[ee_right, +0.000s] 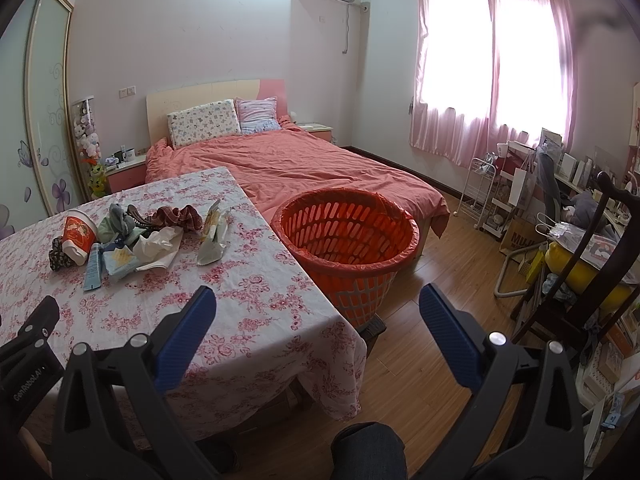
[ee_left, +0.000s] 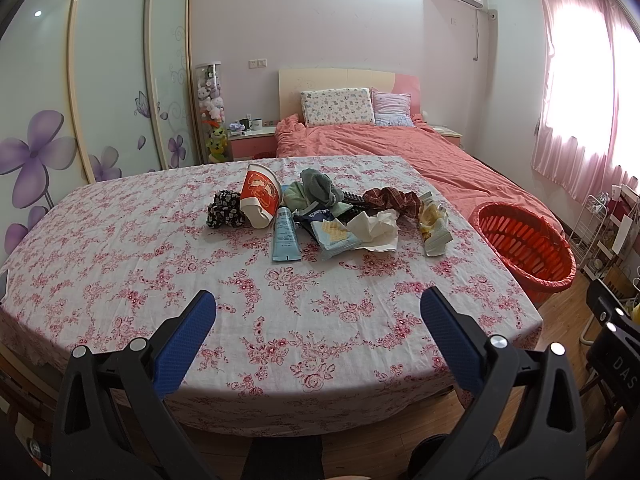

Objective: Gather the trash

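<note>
A pile lies mid-table on the floral tablecloth (ee_left: pixel 280 320): a red paper cup on its side (ee_left: pixel 260 196), a blue tube (ee_left: pixel 285 234), crumpled white tissue (ee_left: pixel 376 226), a yellow-white wrapper (ee_left: pixel 434 224), a blue packet (ee_left: pixel 334 236), and socks and cloths (ee_left: pixel 320 190). An orange basket lined with a bag (ee_right: pixel 348 236) stands right of the table. My left gripper (ee_left: pixel 318 308) is open and empty above the near table edge. My right gripper (ee_right: pixel 316 304) is open and empty, between table corner and basket. The cup (ee_right: pixel 80 236) and tissue (ee_right: pixel 158 246) also show in the right wrist view.
A bed with a salmon cover (ee_right: pixel 300 168) stands behind the table and basket. A dark wooden chair (ee_right: pixel 600 260) and cluttered shelves (ee_right: pixel 500 200) are at the right. A wardrobe with flower doors (ee_left: pixel 80 100) is at the left. The floor (ee_right: pixel 440 280) is wood.
</note>
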The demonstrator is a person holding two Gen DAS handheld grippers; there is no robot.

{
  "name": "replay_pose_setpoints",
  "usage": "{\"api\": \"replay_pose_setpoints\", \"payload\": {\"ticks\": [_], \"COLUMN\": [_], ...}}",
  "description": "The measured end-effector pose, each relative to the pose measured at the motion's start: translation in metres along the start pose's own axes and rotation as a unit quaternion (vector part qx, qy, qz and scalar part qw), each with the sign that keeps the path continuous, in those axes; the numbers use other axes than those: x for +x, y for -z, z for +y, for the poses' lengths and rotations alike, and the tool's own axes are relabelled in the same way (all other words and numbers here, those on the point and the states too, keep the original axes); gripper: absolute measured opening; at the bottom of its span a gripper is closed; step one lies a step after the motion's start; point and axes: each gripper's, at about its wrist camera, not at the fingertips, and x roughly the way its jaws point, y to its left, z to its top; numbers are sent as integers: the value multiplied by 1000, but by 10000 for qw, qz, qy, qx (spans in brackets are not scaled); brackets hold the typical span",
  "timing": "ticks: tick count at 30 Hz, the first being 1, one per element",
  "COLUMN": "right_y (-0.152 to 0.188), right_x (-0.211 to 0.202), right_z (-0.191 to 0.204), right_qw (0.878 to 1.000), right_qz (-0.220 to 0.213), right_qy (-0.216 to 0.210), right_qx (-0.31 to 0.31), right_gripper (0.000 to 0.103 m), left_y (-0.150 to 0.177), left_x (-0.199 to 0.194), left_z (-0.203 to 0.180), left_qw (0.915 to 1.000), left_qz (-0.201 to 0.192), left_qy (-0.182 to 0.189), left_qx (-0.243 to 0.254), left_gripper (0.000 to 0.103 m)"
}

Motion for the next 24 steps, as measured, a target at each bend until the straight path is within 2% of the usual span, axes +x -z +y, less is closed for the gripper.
{"api": "replay_pose_setpoints", "payload": {"ticks": [11, 14, 24], "right_y": [-9, 3, -22], "right_x": [0, 11, 59], "right_z": [1, 6, 22], "right_qw": [10000, 10000, 9993], "right_qz": [16, 66, 20], "right_qy": [-8, -57, -377], "right_qx": [1, -38, -14], "right_gripper": [99, 99, 99], "left_y": [-1, -2, -24], "left_x": [4, 14, 63], "left_z": [-1, 3, 50], "left_qw": [10000, 9999, 9978], "left_qz": [52, 83, 267], "left_qy": [-24, -92, -490], "left_qx": [-23, -84, -366], "left_gripper": [101, 101, 101]}}
